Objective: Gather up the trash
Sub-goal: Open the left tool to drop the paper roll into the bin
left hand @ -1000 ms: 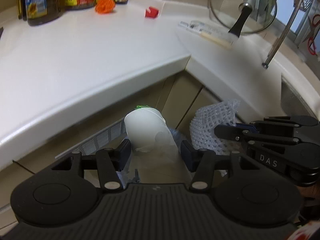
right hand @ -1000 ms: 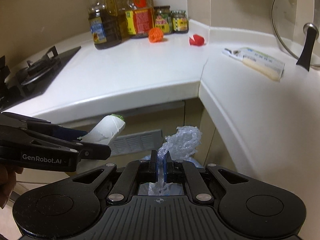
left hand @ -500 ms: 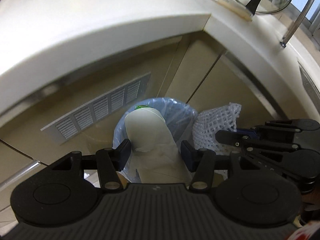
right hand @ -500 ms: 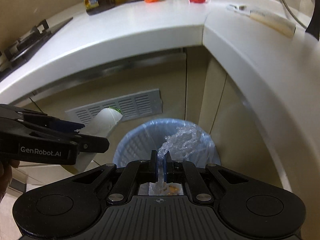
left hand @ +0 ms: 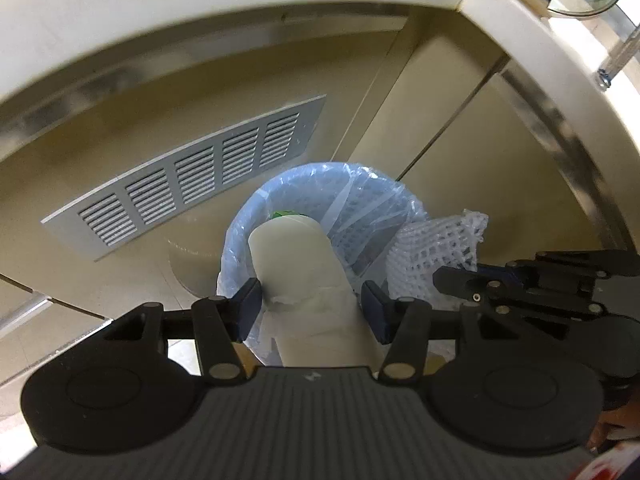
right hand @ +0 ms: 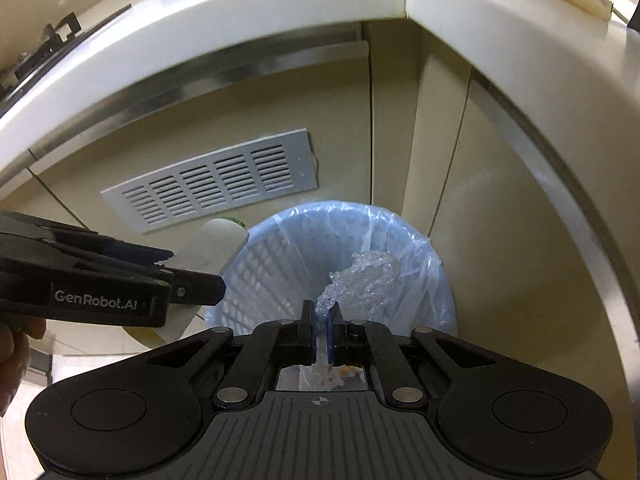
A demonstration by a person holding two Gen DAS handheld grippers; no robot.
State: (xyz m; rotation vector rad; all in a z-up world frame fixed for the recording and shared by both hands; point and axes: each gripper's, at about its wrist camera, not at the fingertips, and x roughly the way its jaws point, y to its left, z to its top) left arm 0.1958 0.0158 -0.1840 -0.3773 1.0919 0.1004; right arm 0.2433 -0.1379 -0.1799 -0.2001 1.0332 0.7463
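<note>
While my left gripper (left hand: 311,310) shows "GenRobot.AI" on its side, its jaws squeeze a white paper cup (left hand: 298,264) over the near rim of the bin (right hand: 420,240). My right gripper (right hand: 318,334) has its jaws pinched on crinkly white foam net (right hand: 362,276), hanging above the bin's open middle. A blue bag lines the bin, under the bench (right hand: 280,4) edge.

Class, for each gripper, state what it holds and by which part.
The left gripper clamps the white paper cup across its body. The right gripper pinches the foam net at its lower end.
</note>
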